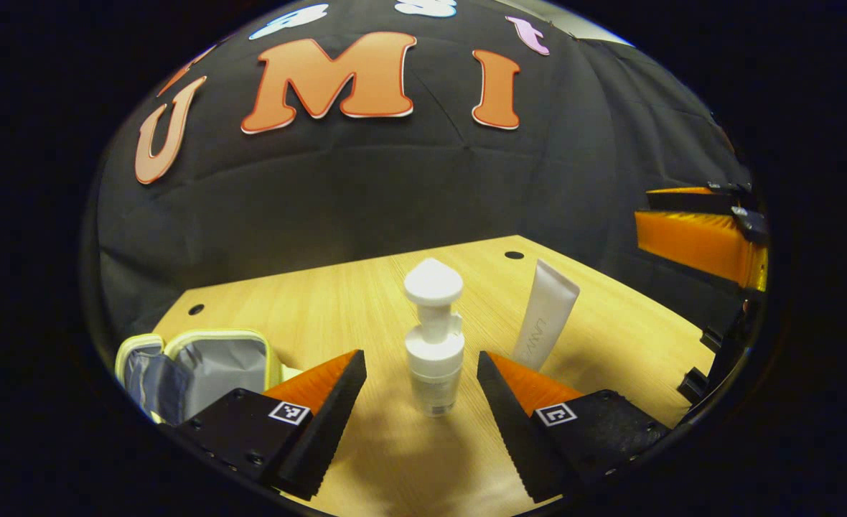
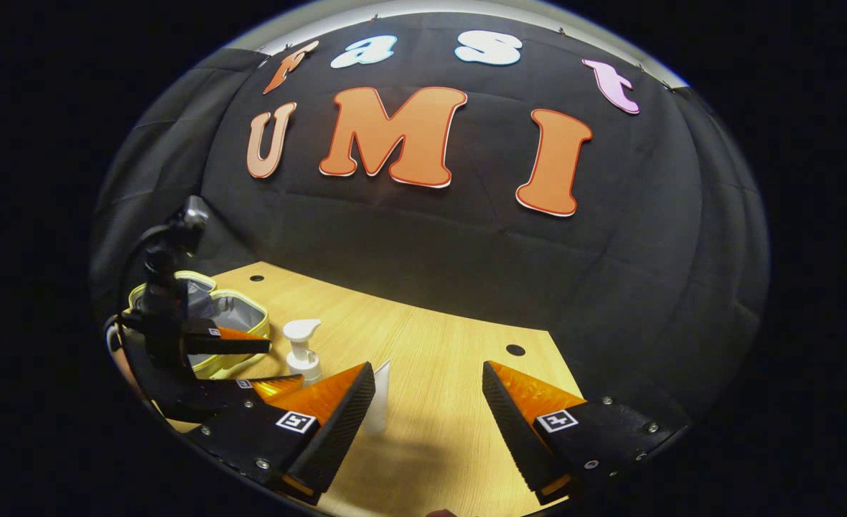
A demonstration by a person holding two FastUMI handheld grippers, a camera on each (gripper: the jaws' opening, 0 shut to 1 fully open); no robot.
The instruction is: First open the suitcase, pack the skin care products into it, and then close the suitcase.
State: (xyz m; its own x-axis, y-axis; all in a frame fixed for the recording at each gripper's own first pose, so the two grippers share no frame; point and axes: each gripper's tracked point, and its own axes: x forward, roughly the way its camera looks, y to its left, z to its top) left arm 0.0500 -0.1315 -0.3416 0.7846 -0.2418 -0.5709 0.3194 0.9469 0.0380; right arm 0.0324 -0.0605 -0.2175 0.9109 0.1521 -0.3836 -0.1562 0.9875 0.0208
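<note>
Left gripper wide open, fingers flanking but clear of upright white pump bottle mid-table; right gripper likewise wide; tube stands beside; unzipped suitcase near table's left edge.

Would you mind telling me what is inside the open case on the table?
The case shows only its grey lining. Its lower part is hidden behind the left tongs, so I cannot tell whether anything lies there.
</note>
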